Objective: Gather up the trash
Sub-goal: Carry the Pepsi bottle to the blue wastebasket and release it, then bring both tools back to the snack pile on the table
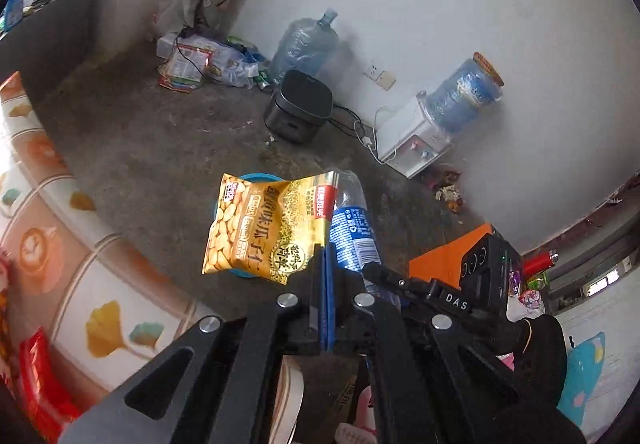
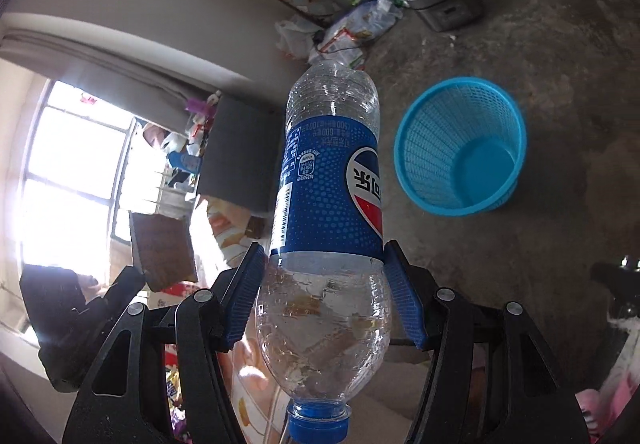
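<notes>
The left gripper [image 1: 326,256] pinches a yellow snack packet [image 1: 262,228] above the blue basket [image 2: 460,147]; the right gripper [image 2: 324,296] clasps an empty cola bottle [image 2: 328,203] (cap toward the camera) beside it; the basket looks empty, so both drops remain; more litter [image 1: 204,59] lies along the floor's far wall edge.

I see a bare, stained grey concrete floor [image 2: 540,244], and a round blue plastic mesh wastebasket [image 2: 460,147] stands upright on it, with nothing visible on its bottom. Further back on the floor, near the white wall, sit a dark grey square-lidded cooker [image 1: 298,107], a large clear blue water jug [image 1: 304,43] just behind it, and a white water dispenser [image 1: 412,143] carrying a second blue jug. A heap of crumpled wrappers and plastic bags [image 1: 204,59] lies in the corner, and a few scraps of litter [image 1: 448,191] lie beside the dispenser.
</notes>
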The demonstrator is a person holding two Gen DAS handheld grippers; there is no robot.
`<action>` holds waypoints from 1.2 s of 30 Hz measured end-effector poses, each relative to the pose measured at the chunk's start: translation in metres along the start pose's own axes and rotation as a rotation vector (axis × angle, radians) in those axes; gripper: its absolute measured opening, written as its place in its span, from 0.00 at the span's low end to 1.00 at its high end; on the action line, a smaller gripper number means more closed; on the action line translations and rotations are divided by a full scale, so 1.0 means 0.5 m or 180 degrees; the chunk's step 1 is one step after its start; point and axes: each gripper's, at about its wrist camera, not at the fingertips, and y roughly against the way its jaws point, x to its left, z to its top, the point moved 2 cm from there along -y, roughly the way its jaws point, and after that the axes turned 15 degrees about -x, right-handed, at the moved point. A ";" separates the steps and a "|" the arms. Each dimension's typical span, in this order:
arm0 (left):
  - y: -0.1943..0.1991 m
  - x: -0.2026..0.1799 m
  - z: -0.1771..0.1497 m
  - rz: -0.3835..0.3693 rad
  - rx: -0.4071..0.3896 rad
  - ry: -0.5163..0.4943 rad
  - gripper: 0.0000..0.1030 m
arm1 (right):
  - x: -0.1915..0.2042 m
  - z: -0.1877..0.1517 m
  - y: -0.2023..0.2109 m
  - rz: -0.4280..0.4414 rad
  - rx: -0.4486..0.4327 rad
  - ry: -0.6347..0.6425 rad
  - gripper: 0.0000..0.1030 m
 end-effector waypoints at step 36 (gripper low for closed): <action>-0.090 -0.031 0.081 0.0298 -0.0434 -0.0462 0.62 | -0.078 0.079 -0.154 -0.0526 -0.0447 0.0183 0.61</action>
